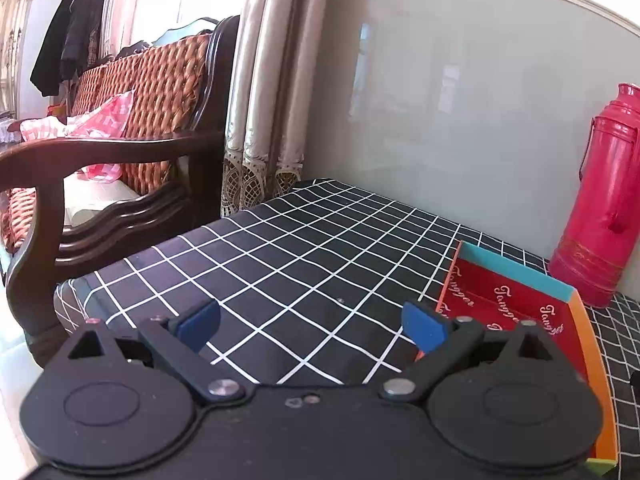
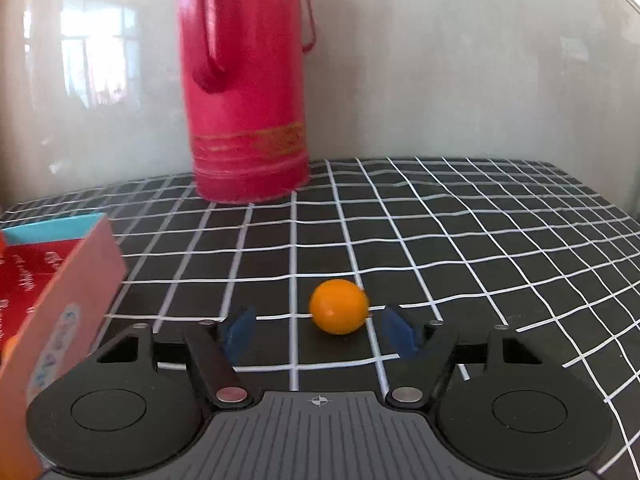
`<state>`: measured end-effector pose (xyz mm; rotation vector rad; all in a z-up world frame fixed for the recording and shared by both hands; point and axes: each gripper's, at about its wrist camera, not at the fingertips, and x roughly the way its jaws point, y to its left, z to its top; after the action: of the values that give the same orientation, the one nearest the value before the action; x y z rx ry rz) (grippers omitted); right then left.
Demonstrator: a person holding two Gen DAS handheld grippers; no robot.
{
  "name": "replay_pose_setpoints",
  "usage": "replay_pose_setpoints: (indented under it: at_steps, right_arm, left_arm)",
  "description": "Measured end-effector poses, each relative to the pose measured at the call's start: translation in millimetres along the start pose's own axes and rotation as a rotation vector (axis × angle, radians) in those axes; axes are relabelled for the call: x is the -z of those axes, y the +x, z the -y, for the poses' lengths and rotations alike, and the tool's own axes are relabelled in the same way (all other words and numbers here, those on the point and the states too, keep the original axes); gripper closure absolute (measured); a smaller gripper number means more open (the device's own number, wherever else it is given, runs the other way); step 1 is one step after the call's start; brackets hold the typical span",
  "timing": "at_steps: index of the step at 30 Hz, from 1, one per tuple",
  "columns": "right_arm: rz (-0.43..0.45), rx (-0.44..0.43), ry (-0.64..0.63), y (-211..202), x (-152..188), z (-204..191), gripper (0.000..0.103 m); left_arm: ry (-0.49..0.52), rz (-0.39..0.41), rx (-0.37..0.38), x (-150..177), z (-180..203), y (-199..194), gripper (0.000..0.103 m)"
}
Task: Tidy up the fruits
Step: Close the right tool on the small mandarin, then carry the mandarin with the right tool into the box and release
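A small round orange fruit [image 2: 339, 306] lies on the black checked tablecloth [image 2: 440, 240], just ahead of my right gripper [image 2: 318, 332], nearer the right blue pad. The right gripper is open and empty. A shallow cardboard box [image 2: 72, 280] with a red inside stands to its left; something orange shows at the box's near edge [image 2: 9, 346]. In the left wrist view my left gripper [image 1: 312, 324] is open and empty above the cloth, with the same box [image 1: 516, 304] to its right.
A tall red thermos [image 2: 244, 92] stands at the back against the glossy wall; it also shows in the left wrist view [image 1: 600, 208]. A dark wooden sofa [image 1: 120, 152] with woven cushions and a curtain [image 1: 264, 100] stand beyond the table's left edge.
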<state>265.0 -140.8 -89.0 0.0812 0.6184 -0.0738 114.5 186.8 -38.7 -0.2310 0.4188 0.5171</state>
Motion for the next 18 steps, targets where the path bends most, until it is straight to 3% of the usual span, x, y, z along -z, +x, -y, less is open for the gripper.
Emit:
replay_pose_setpoints:
  at_steps: [2,4,8,9,10,18]
  right_arm:
    - [-0.014,-0.003,0.005,6,-2,2,0.032]
    - [-0.019,-0.013,0.0,10,-5,3,0.047]
    - [-0.03,-0.009,-0.009,14,-5,3,0.054]
    - [-0.03,-0.013,-0.004,14,-5,5,0.057]
    - [-0.027,-0.015,0.0,14,-5,5,0.068]
    - [0.02,-0.117,-0.025,-5,-1,-7,0.068]
  left_arm:
    - [0.004,-0.004,-0.001,1,-1,0,0.011]
    - [0.001,-0.011,-0.002,1,-3,2,0.011]
    - [-0.005,-0.015,-0.005,1,-4,3,0.011]
    - [-0.004,-0.015,-0.006,1,-3,3,0.011]
    - [-0.004,-0.016,-0.006,1,-3,4,0.011]
    - [-0.014,-0.026,-0.002,1,-4,5,0.011]
